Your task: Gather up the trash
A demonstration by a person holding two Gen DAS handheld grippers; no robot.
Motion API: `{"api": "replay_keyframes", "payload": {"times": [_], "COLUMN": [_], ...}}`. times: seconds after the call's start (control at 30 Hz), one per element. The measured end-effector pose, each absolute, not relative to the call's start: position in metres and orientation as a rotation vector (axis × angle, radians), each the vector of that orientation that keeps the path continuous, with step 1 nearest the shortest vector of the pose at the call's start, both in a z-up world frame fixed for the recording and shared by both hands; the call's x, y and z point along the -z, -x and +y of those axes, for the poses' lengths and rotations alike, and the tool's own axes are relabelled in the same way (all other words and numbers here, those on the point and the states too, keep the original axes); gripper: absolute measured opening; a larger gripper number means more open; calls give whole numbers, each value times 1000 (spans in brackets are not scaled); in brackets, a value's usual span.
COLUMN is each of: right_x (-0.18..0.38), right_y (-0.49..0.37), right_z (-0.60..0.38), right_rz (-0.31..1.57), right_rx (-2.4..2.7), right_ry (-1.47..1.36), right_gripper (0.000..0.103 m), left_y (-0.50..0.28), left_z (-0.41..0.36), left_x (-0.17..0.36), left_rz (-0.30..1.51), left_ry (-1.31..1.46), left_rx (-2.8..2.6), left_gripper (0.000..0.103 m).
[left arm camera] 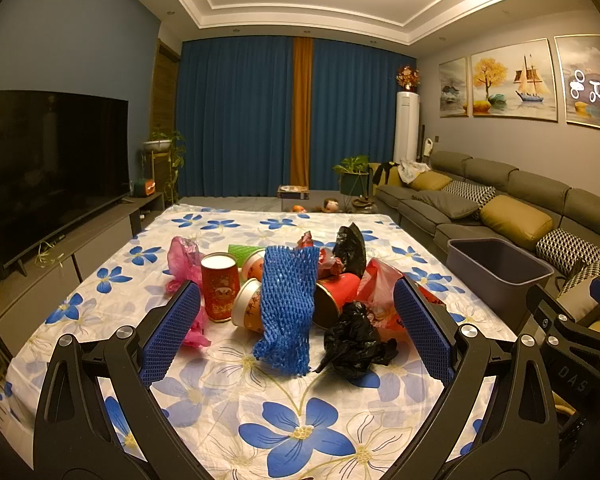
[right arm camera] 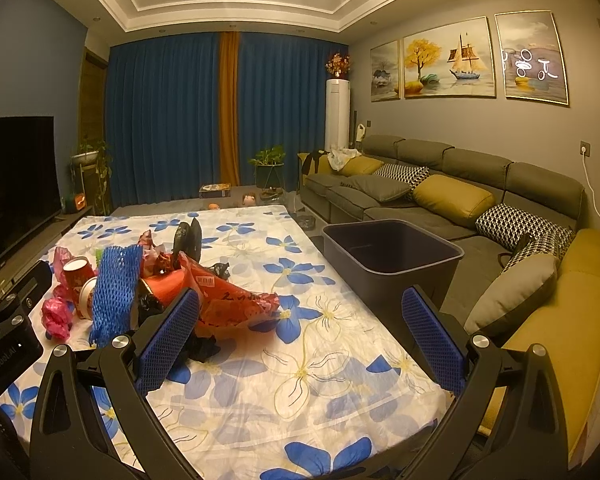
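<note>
Living-room table under a flowered cloth (left arm camera: pixel 300 420), trash heaped mid-table, both grippers hovering low at the near edge. Left gripper (left arm camera: pixel 296 332) has its jaws wide apart, nothing between the pads, aimed straight at the pile; right gripper (right arm camera: pixel 300 332) is likewise spread and empty, pointing at bare cloth beside the pile. Nearest trash: a crumpled black bag (left arm camera: pixel 356 340), probably light and soft, pinch any bunched fold. Just beside it a blue foam net (left arm camera: pixel 288 308) stands draped over the cups, likely squashy and featherweight, grab mid-body. Behind it the paper cups (left arm camera: pixel 248 304) lie tipped, thin walls, likely crush easily, so take them across the rim gently. An upright red can (left arm camera: pixel 220 288) looks stiff and smooth, maybe slippery; squeeze around the middle. Pink bag (left arm camera: pixel 184 264) and red bag (right arm camera: pixel 236 300) are limp film. Farther right, off the table edge, the gray bin (right arm camera: pixel 392 256) sits open.
</note>
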State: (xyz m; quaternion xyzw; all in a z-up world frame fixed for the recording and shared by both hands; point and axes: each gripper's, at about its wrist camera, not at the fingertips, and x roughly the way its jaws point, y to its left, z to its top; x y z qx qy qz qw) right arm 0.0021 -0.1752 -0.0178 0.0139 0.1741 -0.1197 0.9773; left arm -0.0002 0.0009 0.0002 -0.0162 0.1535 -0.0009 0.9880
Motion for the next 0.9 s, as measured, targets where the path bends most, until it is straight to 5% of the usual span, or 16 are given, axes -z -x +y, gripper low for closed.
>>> {"api": "replay_keyframes", "payload": {"times": [0.9], "right_x": [31], "right_y": [-15], "right_z": [-181], "right_rz": [352], "right_rx": [183], "right_ry": [-43], "right_gripper": [98], "left_y": [-11], "left_z": [-1], "left_x": [10], "left_rz": [320], "left_ry": [32], "left_rx": [-3], "left_gripper": [96]}}
